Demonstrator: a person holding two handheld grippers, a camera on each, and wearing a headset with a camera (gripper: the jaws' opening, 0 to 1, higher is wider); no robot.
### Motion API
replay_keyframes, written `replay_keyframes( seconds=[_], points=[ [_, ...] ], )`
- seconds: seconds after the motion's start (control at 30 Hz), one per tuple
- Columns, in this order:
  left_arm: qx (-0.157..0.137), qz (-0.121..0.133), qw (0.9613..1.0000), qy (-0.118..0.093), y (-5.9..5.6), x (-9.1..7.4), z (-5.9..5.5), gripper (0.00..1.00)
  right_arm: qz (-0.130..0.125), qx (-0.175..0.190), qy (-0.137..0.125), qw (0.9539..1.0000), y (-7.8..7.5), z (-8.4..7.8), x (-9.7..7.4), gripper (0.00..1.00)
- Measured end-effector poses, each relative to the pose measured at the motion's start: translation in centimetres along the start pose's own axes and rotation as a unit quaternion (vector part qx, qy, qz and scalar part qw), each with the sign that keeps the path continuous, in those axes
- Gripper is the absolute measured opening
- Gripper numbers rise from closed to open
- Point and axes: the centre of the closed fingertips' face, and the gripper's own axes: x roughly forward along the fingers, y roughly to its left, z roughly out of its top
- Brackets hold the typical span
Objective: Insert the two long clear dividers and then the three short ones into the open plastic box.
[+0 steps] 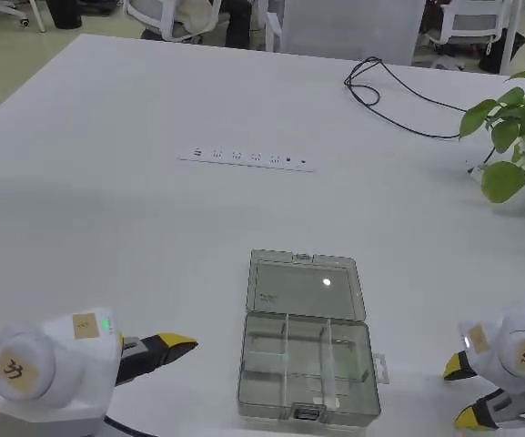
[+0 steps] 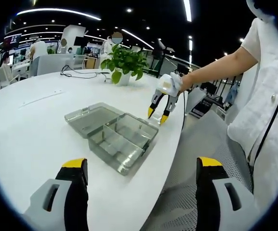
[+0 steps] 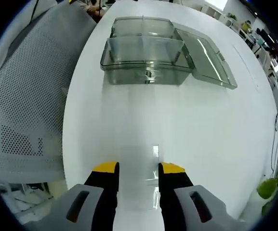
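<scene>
The open clear plastic box [image 1: 243, 369] sits near the table's front edge with its lid [image 1: 306, 287] laid flat behind it. Clear dividers [image 1: 286, 341] stand inside and split it into compartments. A small clear short divider [image 1: 380, 367] lies flat on the table just right of the box. In the right gripper view this divider [image 3: 155, 151] lies just ahead of my right gripper [image 3: 139, 167], which is open, and the box [image 3: 143, 77] lies farther ahead. My left gripper [image 2: 141, 162] is open and holds nothing, pointing at the box [image 2: 124, 163] from the left. The right gripper [image 2: 157, 115] hangs beyond the box.
A white power strip [image 1: 248, 157] lies mid-table, and a black cable [image 1: 398, 96] loops at the far right. A potted plant [image 1: 517, 127] stands at the right edge. A mesh chair [image 3: 28, 96] is beside the table's front edge. Bare table surrounds the box.
</scene>
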Motion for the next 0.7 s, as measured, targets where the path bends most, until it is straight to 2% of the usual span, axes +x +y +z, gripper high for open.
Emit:
replay_keyframes(
  seconds=[0.2,0.47,0.63,0.7],
  points=[
    [0.001,0.001,1.0,-0.001,0.0,-0.1,0.1,0.95,-0.004,0.002,0.0,1.0,0.1,0.1,-0.1,0.33],
    [-0.007,0.001,0.9999,-0.011,-0.1,-0.2,0.8,0.94,-0.026,0.016,-0.031,0.9991,0.1,1.5,-1.8,0.33],
    [-0.018,0.002,0.9995,-0.026,-0.2,-0.1,2.2,0.93,-0.045,0.019,-0.057,0.9972,0.3,3.3,-3.7,0.33],
    [-0.034,0.001,0.9984,-0.044,-0.3,0.1,3.1,0.93,-0.055,0.016,-0.064,0.9963,0.4,4.1,-4.6,0.33]
  ],
)
